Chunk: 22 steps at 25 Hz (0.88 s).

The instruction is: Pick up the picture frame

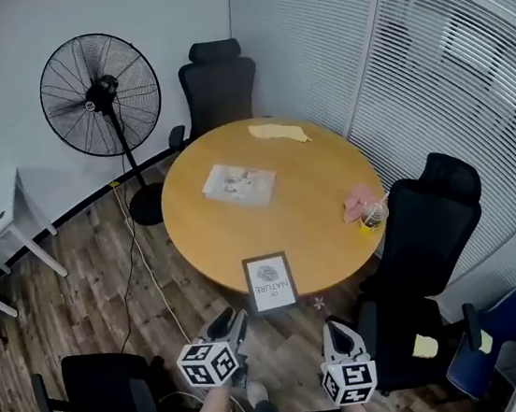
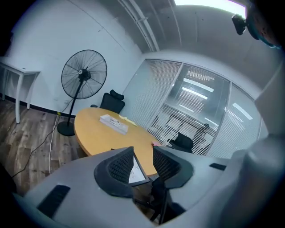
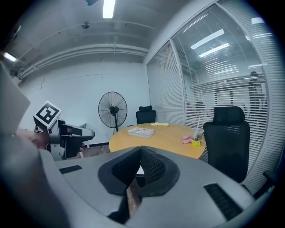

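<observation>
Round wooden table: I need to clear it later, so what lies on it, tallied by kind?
Black-edged picture frame: 1
White printed booklet: 1
Yellow cloth or paper piece: 1
Pink crumpled item: 1
Clear plastic cup with straw: 1
Total on the round wooden table: 5

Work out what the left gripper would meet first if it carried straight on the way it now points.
Probably the picture frame: it shows through the gap between the left gripper's open jaws, at the round table's near edge. Nothing else appears in that line, though depth is unclear.
</observation>
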Tool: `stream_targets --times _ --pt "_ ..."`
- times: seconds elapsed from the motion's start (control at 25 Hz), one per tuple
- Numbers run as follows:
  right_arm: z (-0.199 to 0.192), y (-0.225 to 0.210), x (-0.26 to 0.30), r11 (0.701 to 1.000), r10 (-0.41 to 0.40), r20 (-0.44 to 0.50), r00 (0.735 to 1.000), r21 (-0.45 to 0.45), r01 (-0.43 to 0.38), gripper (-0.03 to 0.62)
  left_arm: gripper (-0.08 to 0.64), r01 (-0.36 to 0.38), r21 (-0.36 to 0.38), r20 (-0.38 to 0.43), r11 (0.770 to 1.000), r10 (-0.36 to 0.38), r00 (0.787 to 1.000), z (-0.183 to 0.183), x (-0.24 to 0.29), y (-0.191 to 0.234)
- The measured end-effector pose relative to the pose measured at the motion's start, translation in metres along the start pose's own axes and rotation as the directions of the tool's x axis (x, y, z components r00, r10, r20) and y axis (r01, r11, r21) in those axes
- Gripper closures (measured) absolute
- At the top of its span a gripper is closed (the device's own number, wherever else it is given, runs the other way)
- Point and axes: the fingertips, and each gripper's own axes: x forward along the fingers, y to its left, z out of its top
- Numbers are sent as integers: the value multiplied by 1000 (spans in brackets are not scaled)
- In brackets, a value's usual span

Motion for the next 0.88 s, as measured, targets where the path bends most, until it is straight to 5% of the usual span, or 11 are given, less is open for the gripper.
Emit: stream_targets --times 0.36,0.88 --pt "-4 -14 42 998 -68 -57 996 -12 67 580 411 66 -26 -66 997 -68 996 6 58 23" --pt "-7 -18 68 1000 -20 -67 998 1 20 580 417 48 -60 -94 997 -54 994 -3 81 36"
